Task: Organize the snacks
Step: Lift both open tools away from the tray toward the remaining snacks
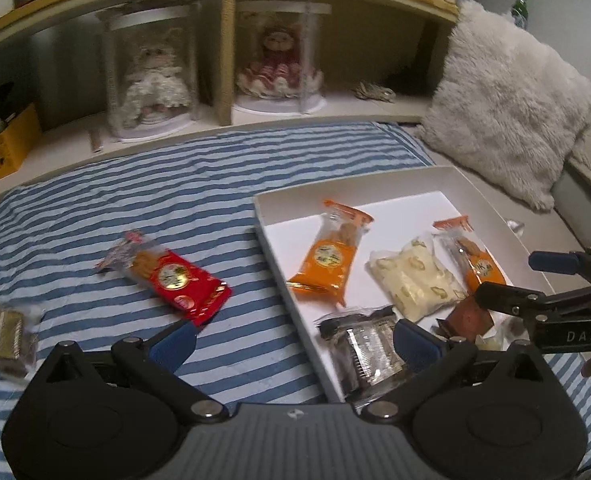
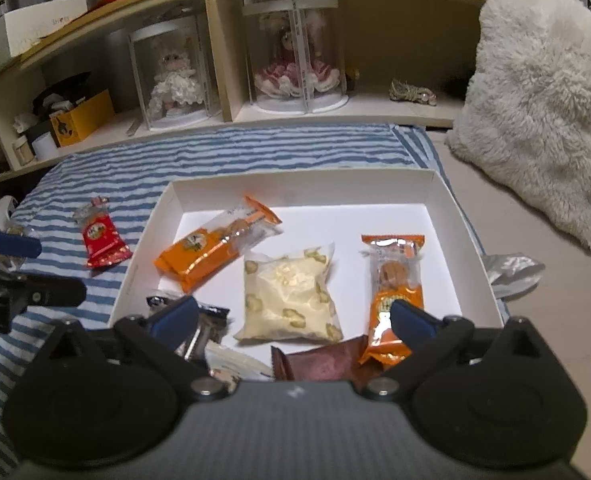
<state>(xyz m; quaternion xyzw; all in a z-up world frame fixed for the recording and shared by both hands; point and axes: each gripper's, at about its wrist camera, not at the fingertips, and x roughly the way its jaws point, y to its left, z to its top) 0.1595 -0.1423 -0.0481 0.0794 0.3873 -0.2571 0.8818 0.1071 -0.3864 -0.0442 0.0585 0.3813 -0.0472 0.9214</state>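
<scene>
Both grippers, left [image 1: 295, 344] and right [image 2: 293, 318], hang spread wide and empty over the white box [image 2: 467, 240]; five snacks inside, red packet [image 1: 183, 284] out on the striped sheet [image 1: 135, 184].

Black tool [image 1: 295, 344], blue fingertips [image 1: 173, 344] (silver screws)

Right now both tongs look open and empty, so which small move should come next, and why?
Probably move the left tongs forward and left onto the red snack packet and close on it. It lies on the striped cloth, outside the white box, where the two orange packets and the pale one already lie. The right tongs hover over the box.
</scene>
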